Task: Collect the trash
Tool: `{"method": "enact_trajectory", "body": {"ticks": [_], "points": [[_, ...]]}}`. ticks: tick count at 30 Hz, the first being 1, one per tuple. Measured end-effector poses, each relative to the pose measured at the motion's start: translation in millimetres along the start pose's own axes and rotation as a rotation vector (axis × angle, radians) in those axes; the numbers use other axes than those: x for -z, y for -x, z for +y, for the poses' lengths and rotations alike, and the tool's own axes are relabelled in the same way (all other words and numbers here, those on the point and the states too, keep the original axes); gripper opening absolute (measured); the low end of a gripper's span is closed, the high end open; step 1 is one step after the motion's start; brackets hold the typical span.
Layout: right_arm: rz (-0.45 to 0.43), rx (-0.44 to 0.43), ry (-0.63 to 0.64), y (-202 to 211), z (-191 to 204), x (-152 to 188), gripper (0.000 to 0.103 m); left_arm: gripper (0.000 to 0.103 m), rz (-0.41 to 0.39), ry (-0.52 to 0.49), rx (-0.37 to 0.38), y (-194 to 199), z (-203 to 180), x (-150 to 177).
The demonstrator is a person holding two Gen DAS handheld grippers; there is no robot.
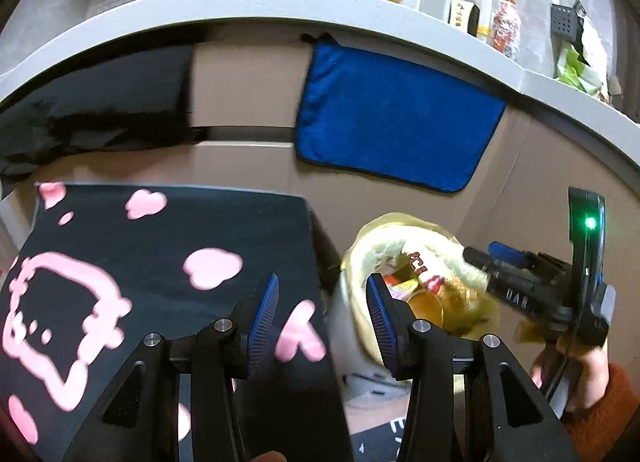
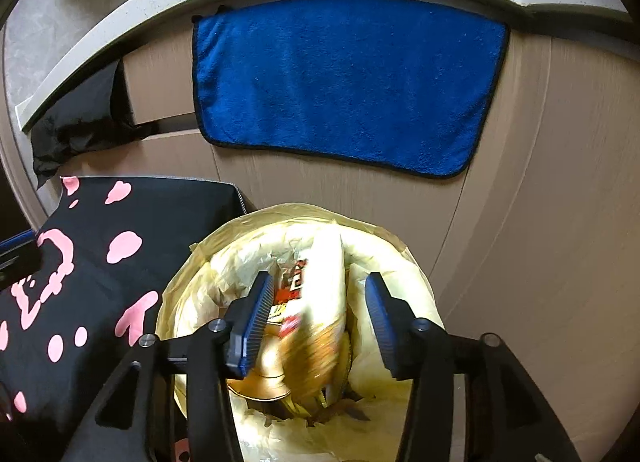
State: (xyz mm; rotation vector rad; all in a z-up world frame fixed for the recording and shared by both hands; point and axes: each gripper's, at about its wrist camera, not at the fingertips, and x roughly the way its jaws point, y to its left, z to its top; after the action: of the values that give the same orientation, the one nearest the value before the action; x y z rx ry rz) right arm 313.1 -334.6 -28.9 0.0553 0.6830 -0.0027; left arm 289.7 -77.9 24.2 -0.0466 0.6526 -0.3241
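Observation:
A trash bin lined with a yellow bag (image 2: 404, 274) stands on the floor by the cabinet; it also shows in the left wrist view (image 1: 376, 242). A blurred white and red snack wrapper (image 2: 320, 294) is in the bin's mouth between my right gripper's fingers, free of both pads. My right gripper (image 2: 320, 322) is open directly over the bin. My left gripper (image 1: 324, 314) is open and empty, over the gap between a black cloth and the bin. The right gripper shows in the left wrist view (image 1: 500, 274) above the bin's right side.
A black cloth with pink prints (image 2: 92, 270) covers something left of the bin; it also shows in the left wrist view (image 1: 152, 270). A blue towel (image 2: 344, 82) hangs on the cabinet front under the counter edge (image 1: 280, 6). Bottles (image 1: 464, 6) stand on the counter.

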Motion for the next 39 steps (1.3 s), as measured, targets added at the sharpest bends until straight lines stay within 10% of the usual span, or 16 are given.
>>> {"method": "enact_trajectory", "body": {"ticks": [19, 39], "points": [[-0.186, -0.169, 0.006, 209, 97, 97, 0.054, 0.047, -0.233, -0.049, -0.208, 180, -2, 112], [-0.271, -0.192, 0.17, 280, 168, 161, 0.054, 0.047, -0.316, 0.005, -0.335, 277, 1, 177]]}}
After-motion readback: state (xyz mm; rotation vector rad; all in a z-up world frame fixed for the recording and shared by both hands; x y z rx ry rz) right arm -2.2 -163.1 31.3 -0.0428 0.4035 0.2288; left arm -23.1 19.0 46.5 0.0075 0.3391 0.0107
